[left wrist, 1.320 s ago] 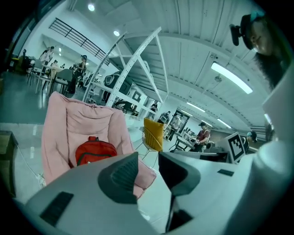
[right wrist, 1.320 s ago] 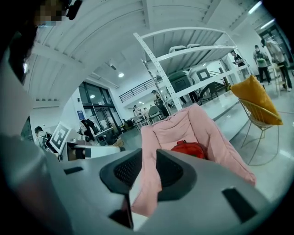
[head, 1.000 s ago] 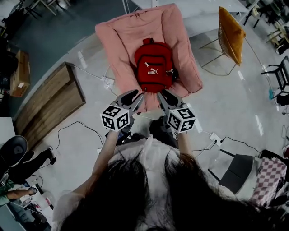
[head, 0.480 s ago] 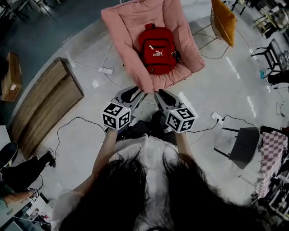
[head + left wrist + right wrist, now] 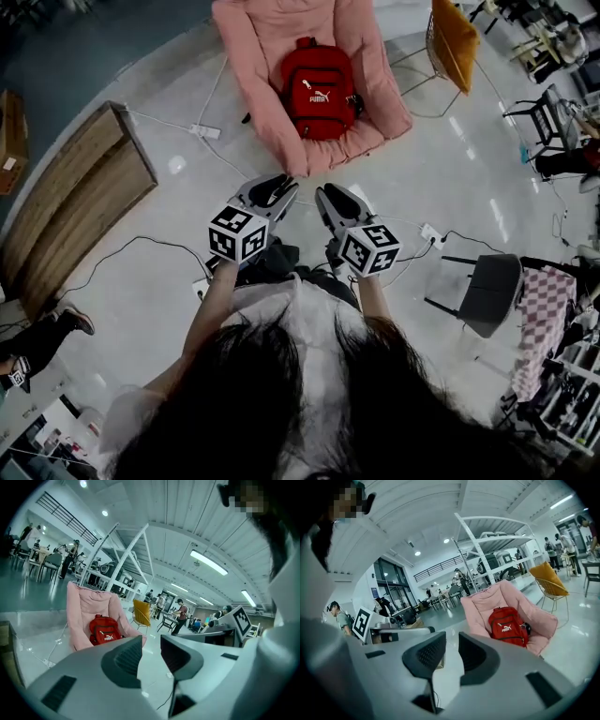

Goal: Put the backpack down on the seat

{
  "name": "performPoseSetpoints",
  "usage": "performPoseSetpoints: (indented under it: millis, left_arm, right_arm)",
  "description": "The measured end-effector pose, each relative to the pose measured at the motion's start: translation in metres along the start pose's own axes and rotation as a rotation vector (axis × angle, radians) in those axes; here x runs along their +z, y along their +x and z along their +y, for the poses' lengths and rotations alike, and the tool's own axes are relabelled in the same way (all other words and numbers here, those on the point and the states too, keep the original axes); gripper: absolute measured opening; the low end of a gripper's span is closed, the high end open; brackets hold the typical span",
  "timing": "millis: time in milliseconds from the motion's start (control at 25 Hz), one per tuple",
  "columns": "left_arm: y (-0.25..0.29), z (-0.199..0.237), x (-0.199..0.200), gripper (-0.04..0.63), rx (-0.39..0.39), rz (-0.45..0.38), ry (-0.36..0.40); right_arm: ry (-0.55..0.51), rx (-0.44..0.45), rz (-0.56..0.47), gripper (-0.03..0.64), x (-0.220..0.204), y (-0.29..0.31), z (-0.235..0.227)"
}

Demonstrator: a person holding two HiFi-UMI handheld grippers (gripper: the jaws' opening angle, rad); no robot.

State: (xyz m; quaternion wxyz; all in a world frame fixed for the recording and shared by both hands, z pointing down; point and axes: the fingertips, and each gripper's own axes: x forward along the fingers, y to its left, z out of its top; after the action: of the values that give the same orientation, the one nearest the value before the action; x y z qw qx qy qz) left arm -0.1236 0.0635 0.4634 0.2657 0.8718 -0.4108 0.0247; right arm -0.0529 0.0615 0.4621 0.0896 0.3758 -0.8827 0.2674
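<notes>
A red backpack (image 5: 319, 89) lies upright on the seat of a pink padded chair (image 5: 251, 52), far ahead of me on the floor. Both grippers are held close together in front of the person's body, well short of the chair. My left gripper (image 5: 278, 187) has its jaws a little apart with nothing between them. My right gripper (image 5: 327, 194) stands the same way, empty. The left gripper view has the backpack (image 5: 104, 629) in the chair (image 5: 80, 605) beyond the jaws. In the right gripper view the backpack (image 5: 506, 626) sits at the right.
A low wooden platform (image 5: 70, 202) lies on the floor at the left. A yellow wire chair (image 5: 455, 37) stands right of the pink chair, and a grey chair (image 5: 483, 291) nearer at the right. Cables and a power strip (image 5: 203, 131) cross the floor. People stand at tables far off.
The pink chair with the backpack has drawn further away in the head view as the person backs off. Both grippers stay together, empty, with jaws unchanged.
</notes>
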Motion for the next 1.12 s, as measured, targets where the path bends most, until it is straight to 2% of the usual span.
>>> performPoseSetpoints:
  millis: [280,480,840,1120]
  left_arm:
    - [-0.010,-0.020,-0.006,0.133,0.035,-0.037,-0.003]
    - [-0.017,-0.051,-0.023,0.133,0.062,-0.044,-0.001]
    - [-0.025,-0.123,-0.065,0.133,0.068,-0.011,0.006]
    - [-0.033,-0.144,-0.078,0.133,0.077,0.002,0.028]
  right_arm:
    - [-0.030,0.042,0.002,0.097,-0.006,-0.022,0.009]
    - [-0.065,0.077,-0.002,0.094,-0.017,-0.054,0.016]
    - [-0.093,0.098,-0.004,0.078,-0.044,-0.119,0.015]
    - [-0.099,0.113,-0.014,0.077,-0.057,-0.138,0.019]
